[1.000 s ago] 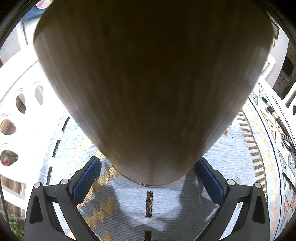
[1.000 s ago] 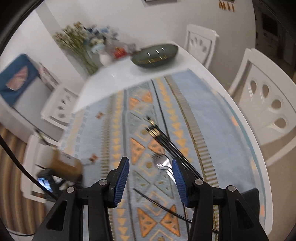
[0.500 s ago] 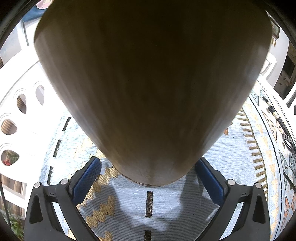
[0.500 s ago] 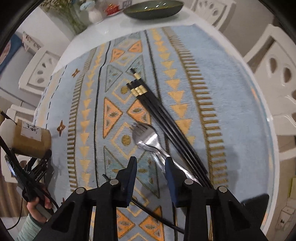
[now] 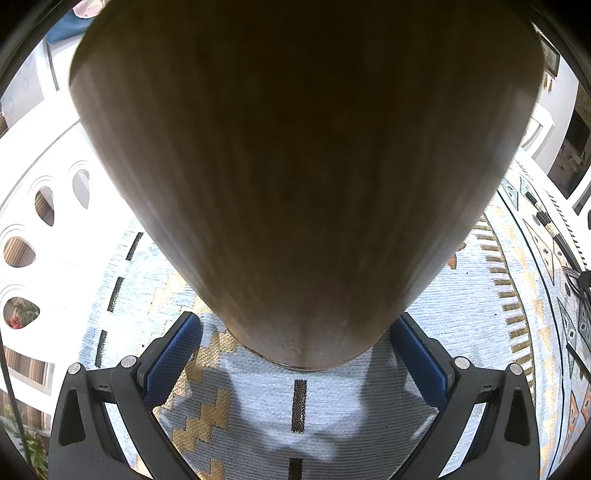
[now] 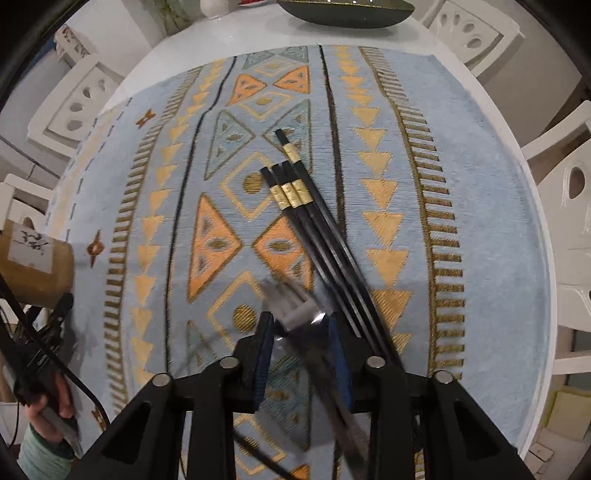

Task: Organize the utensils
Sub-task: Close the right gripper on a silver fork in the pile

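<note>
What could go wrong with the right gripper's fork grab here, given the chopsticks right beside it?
1. The fork lies between the right gripper's pads, blurred. If the grip is only partial, it may twist or slip.
2. The black chopsticks lie right against the fork; lifting could drag or scatter them.
3. The left gripper holds the wooden holder tilted; utensils dropped in might slide out or miss.

Ahead of my left gripper [image 5: 295,354] the wooden holder [image 5: 295,166] blocks nearly everything. Cloth [image 6: 480,221] right of the chopsticks [image 6: 314,221] lies open to me; so does the left strip. Chairs [image 6: 569,206] ring the table edge; dark bowl [image 6: 347,13] at far end.
</note>
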`<action>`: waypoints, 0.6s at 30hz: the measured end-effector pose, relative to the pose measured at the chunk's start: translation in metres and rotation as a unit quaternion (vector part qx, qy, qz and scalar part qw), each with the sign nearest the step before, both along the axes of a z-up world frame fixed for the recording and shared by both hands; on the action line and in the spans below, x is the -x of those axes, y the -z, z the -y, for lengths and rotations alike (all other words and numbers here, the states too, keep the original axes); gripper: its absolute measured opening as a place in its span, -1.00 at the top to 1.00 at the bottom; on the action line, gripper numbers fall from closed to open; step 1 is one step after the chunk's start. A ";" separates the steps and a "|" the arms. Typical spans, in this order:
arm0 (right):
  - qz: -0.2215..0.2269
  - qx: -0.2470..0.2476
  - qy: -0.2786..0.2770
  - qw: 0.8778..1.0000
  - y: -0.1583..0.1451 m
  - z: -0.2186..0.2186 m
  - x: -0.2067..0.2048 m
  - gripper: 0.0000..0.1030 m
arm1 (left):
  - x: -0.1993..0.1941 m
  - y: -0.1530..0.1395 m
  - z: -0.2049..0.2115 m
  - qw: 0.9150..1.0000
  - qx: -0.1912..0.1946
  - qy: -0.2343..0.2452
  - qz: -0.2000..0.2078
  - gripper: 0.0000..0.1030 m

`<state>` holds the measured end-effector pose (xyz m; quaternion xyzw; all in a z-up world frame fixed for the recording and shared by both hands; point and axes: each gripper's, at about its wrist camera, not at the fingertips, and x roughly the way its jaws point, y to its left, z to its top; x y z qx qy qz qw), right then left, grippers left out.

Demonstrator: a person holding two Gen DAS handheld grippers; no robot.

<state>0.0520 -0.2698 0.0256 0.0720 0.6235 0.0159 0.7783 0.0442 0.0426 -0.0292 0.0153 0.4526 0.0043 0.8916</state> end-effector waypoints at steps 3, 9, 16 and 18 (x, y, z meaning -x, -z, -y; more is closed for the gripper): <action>0.006 -0.014 0.008 1.000 -0.004 0.004 -0.004 0.68 | 0.000 0.001 0.000 1.000 0.000 0.000 0.000 -1.00; 0.007 -0.078 0.061 0.995 -0.005 0.033 -0.011 0.79 | 0.000 0.001 0.000 1.000 0.000 0.000 0.000 -1.00; 0.014 -0.097 0.073 0.993 -0.012 0.036 0.004 0.80 | 0.001 0.002 0.000 1.000 0.003 0.001 0.000 -1.00; 0.022 -0.093 0.055 0.994 -0.016 0.027 0.011 0.80 | 0.001 0.002 -0.001 1.000 0.003 0.002 -0.001 -1.00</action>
